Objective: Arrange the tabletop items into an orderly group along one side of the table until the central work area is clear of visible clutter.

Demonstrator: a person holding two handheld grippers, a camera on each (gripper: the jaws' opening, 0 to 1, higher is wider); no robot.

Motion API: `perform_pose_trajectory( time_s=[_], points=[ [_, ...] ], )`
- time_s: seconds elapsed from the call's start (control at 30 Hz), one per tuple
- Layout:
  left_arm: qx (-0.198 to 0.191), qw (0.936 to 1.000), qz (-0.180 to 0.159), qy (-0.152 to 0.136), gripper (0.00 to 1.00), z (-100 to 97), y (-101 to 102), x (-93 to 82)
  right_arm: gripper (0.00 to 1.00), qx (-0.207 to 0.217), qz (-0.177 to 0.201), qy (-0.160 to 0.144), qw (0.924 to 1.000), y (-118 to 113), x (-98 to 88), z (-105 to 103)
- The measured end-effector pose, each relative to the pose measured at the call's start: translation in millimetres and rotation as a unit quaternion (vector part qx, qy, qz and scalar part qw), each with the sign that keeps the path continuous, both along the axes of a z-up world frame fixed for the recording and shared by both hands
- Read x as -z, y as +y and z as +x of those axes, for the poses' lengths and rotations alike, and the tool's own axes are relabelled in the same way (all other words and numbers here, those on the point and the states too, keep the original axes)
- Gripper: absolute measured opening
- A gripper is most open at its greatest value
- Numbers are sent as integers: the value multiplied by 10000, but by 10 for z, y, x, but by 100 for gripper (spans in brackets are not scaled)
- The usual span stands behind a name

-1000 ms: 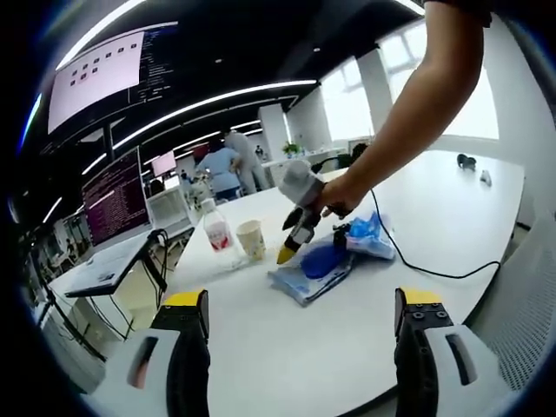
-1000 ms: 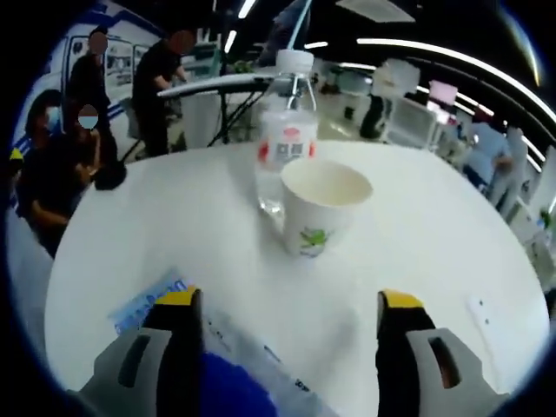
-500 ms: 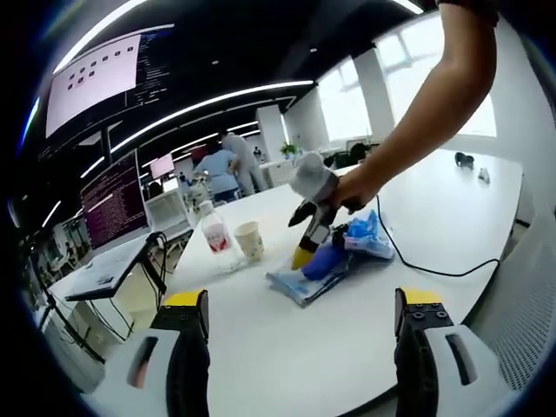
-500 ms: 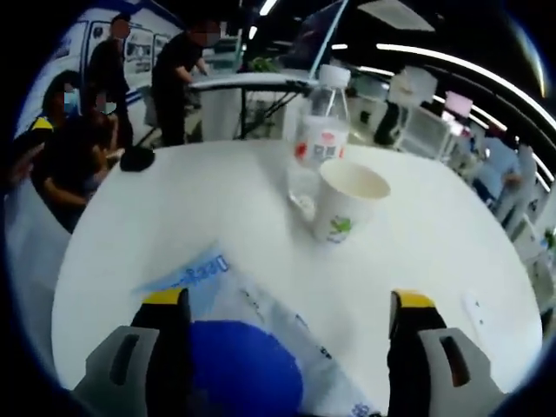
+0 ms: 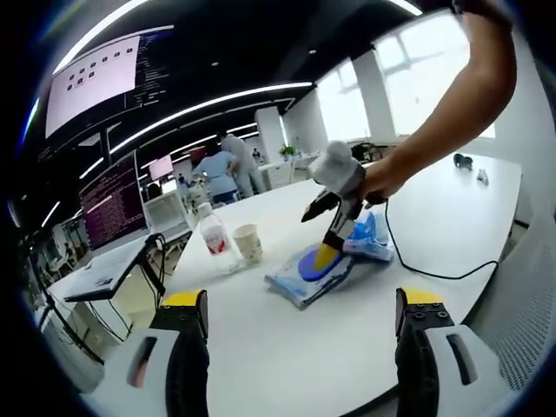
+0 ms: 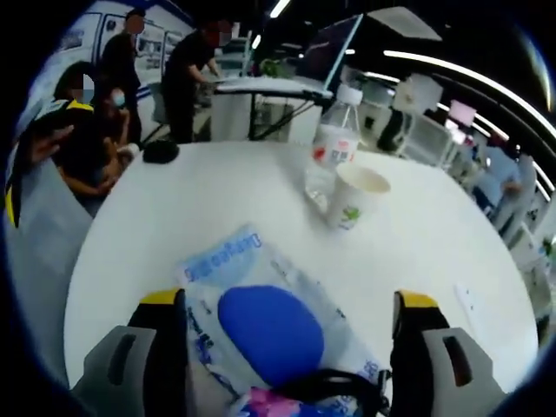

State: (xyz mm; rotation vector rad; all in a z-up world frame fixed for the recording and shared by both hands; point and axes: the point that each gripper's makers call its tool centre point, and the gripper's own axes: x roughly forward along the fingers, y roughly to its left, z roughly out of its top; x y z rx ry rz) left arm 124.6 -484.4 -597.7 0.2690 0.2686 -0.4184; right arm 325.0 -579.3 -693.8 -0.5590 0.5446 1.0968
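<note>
Above bagged blue pad (image 6: 270, 333), right tool (image 6: 285, 309) spread.

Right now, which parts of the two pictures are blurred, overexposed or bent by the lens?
Left gripper view: the windows are blown out white, and the ceiling lights curve with the fisheye. Right gripper view: soft overall, so the print on the paper cup and bottle is unreadable.
</note>
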Motion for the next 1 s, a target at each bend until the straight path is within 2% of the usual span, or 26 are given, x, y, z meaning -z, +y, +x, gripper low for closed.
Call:
perform_pose_trajectory(
  time_s=[0.5,0.9,1.0],
  points=[
    [15,10000,11,19,91,0,-43,-10,100,293,119,13,9995,-283,-149,-279],
    [113,9994,-13,326,98,55,-155,51,100,584,294,118,9978,-537,-164,-461],
    [156,9991,124,387,98,77,-187,86,100,734,401,112,9964,-628,-190,-464]
  ],
)
